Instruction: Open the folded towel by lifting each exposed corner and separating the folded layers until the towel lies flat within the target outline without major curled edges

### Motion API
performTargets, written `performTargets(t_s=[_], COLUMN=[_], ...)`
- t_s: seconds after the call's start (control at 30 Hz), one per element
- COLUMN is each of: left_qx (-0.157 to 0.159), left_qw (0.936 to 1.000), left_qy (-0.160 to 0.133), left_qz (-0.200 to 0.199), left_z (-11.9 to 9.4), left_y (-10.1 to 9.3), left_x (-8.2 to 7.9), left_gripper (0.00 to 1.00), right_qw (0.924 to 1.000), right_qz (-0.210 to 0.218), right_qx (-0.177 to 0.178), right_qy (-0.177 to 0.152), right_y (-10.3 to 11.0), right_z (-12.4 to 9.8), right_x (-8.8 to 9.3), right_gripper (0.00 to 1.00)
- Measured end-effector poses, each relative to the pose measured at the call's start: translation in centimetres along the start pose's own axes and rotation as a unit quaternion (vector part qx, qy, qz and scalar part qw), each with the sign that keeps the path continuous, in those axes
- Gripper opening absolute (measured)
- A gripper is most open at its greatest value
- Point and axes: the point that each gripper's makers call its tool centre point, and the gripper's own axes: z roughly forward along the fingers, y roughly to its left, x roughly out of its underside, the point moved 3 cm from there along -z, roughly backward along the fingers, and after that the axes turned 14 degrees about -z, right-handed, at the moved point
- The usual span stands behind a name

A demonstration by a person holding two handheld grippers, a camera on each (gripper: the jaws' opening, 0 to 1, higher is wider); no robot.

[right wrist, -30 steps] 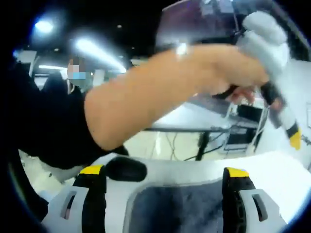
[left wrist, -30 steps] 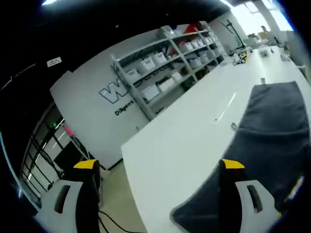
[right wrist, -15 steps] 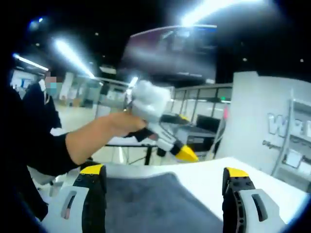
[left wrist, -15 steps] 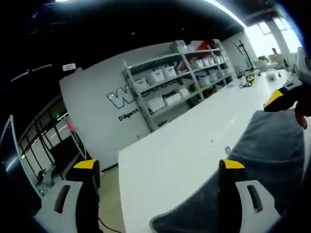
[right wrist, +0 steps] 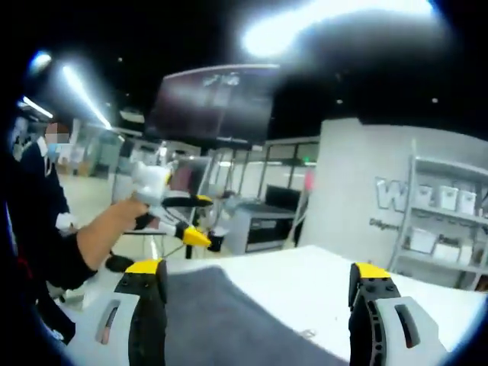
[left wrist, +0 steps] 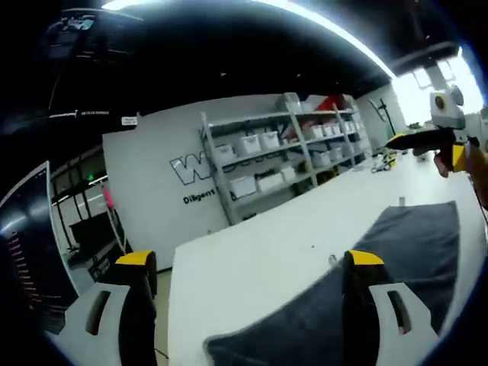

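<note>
A dark grey towel (left wrist: 404,252) lies on the white table (left wrist: 244,252), reaching under the right jaw in the left gripper view. My left gripper (left wrist: 250,259) is open above the table's corner, with nothing between its jaws. The right gripper (left wrist: 431,139), held in a hand, hovers beyond the towel's far end. In the right gripper view the towel (right wrist: 229,320) spreads between the jaws of my open right gripper (right wrist: 258,268), which holds nothing. The left gripper (right wrist: 183,219) floats past the towel's far left, its yellow tips apart.
Metal shelves (left wrist: 282,152) with white bins stand along a wall with lettering behind the table. A person's sleeve (right wrist: 38,259) fills the left of the right gripper view. A desk with equipment (right wrist: 259,225) stands past the table edge.
Both views have tilted up and shifted. The two grippers now sit farther apart, each smaller in the other's view. The towel still lies on the table and both stay open.
</note>
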Motion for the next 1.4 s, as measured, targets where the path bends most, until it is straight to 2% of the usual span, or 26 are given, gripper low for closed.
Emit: performTargets(t_s=[0.03, 0.2, 0.3, 0.33, 0.37, 0.4, 0.47, 0.6, 0.73, 0.9, 1.03, 1.17, 1.23, 1.3, 1.4], left_qx=[-0.016, -0.005, -0.006, -0.001, 0.026, 0.039, 0.045, 0.033, 0.036, 0.024, 0.023, 0.021, 0.018, 0.019, 0.017], left_qw=[0.9998, 1.0, 1.0, 1.0, 0.9996, 0.999, 0.9974, 0.9991, 0.9992, 0.999, 0.9991, 0.9988, 0.9987, 0.9985, 0.9983], left_qy=[0.004, -0.005, -0.006, -0.007, -0.012, -0.022, -0.041, -0.02, -0.009, -0.017, -0.009, -0.002, 0.002, 0.014, 0.023], left_qz=[0.01, -0.007, -0.004, -0.004, -0.001, 0.004, -0.04, -0.018, -0.013, -0.032, -0.035, -0.045, -0.048, -0.049, -0.051], left_z=[-0.4, -1.6, -2.0, -2.2, -2.3, -2.5, -3.2, -3.6, -4.1, -4.4, -4.3, -4.4, -4.6, -4.8, -5.2], left_y=[0.5, 0.0, -0.4, -0.7, -1.7, -2.1, -2.6, -2.7, -3.2, -2.9, -3.0, -2.8, -2.7, -2.8, -2.5], left_x=[0.2, -0.1, -0.1, -0.1, -0.1, -0.2, -0.3, 1.3, 2.4, 3.0, 4.1, 5.0, 5.7, 7.1, 8.3], left_gripper=[1.0, 1.0, 1.0, 1.0, 0.98, 0.93, 0.94, 0.99, 0.99, 1.0, 1.0, 1.0, 1.0, 1.0, 1.0], right_qw=[1.0, 0.9987, 0.9981, 0.9978, 0.9974, 0.9971, 0.9958, 0.9935, 0.9905, 0.9877, 0.9855, 0.9834, 0.9798, 0.9773, 0.9736], right_qz=[0.001, 0.002, 0.006, 0.005, 0.002, -0.001, -0.009, -0.012, -0.016, -0.019, -0.017, -0.018, -0.045, -0.037, -0.021], right_qx=[0.001, 0.051, 0.062, 0.065, 0.071, 0.075, 0.09, 0.109, 0.131, 0.149, 0.161, 0.167, 0.177, 0.187, 0.202], right_qy=[0.001, 0.0, 0.003, 0.004, 0.005, 0.008, 0.014, 0.03, 0.041, 0.044, 0.05, 0.068, 0.082, 0.094, 0.105], right_y=[-0.2, -2.9, -3.8, -4.0, -4.2, -4.4, -5.1, -6.3, -7.0, -7.7, -8.2, -8.1, -8.0, -7.8, -8.3], right_z=[-0.5, -3.5, -5.2, -5.6, -6.5, -7.2, -8.7, -11.6, -14.2, -16.1, -17.2, -18.3, -19.4, -20.5, -22.2], right_x=[0.1, 0.3, 0.7, 0.8, 0.9, 1.1, 1.5, 2.6, 3.3, 3.7, 4.5, 6.0, 6.8, 8.0, 9.6], right_gripper=[1.0, 1.0, 1.0, 1.0, 1.0, 1.0, 1.0, 1.0, 1.0, 1.0, 1.0, 1.0, 1.0, 1.0, 1.0])
